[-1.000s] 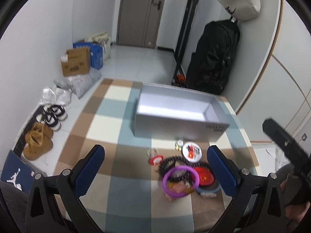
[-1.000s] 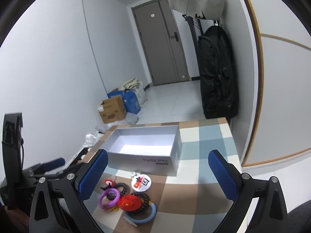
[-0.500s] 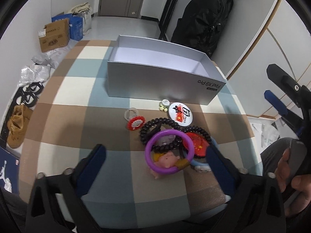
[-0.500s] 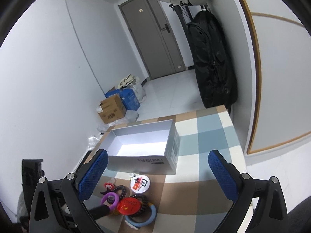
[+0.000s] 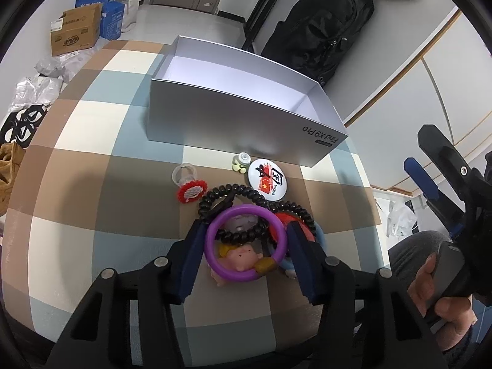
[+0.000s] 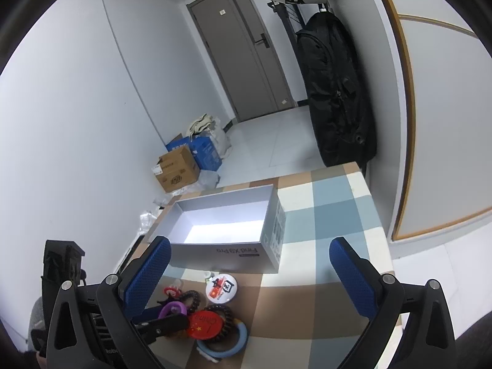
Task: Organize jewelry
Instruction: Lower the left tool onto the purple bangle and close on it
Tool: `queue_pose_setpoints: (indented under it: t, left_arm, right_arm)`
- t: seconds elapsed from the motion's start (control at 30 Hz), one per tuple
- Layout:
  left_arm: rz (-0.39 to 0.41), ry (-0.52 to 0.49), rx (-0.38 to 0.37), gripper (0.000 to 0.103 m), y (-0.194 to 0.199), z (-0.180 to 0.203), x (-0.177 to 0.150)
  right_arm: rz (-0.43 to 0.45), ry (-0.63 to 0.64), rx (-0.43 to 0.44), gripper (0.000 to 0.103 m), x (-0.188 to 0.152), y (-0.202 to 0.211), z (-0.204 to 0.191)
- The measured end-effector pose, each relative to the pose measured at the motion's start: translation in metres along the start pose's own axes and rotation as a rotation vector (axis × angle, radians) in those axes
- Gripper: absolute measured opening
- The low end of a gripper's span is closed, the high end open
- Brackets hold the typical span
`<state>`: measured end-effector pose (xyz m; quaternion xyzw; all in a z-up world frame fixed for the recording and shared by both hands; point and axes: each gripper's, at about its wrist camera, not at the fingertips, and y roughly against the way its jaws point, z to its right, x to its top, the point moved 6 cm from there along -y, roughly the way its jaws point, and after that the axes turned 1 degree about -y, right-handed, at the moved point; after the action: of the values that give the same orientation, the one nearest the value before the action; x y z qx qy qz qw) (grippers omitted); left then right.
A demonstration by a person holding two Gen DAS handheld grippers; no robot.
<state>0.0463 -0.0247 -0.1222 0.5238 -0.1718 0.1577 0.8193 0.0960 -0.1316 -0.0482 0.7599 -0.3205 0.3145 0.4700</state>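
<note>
The purple ring [image 5: 245, 243], lying on the pile of trinkets on the checked tablecloth [image 5: 92, 184] before the open grey box [image 5: 246, 113], is flanked by the just-narrowed left gripper [image 5: 244, 240], while the right gripper [image 6: 249, 273] is held spread wide.

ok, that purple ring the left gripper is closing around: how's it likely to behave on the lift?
The purple ring keeps a clean round shape, so it is probably stiff. It looks thin, so likely light. It lies over the black bead bracelet and a pink pig figure, so lifting may drag or nudge them.
</note>
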Motion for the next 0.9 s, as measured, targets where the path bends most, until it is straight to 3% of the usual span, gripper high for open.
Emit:
queue_pose_setpoints:
  t: [0.47,0.63,0.9]
  left_arm:
    - [0.028,0.033,-0.086,0.045,0.016,0.004,0.007]
    - [0.083,0.048,-0.101,0.045,0.033,0.000,0.017]
    - [0.181,0.134,-0.090,0.045,0.058,-0.025,0.035]
  right_arm:
    - [-0.013,0.003,-0.009,0.103,-0.004,-0.001,0.001]
    - [-0.028,0.009,-0.015,0.103,-0.007,-0.001,0.001]
    - [-0.170,0.029,0.047,0.103,-0.029,-0.013,-0.008]
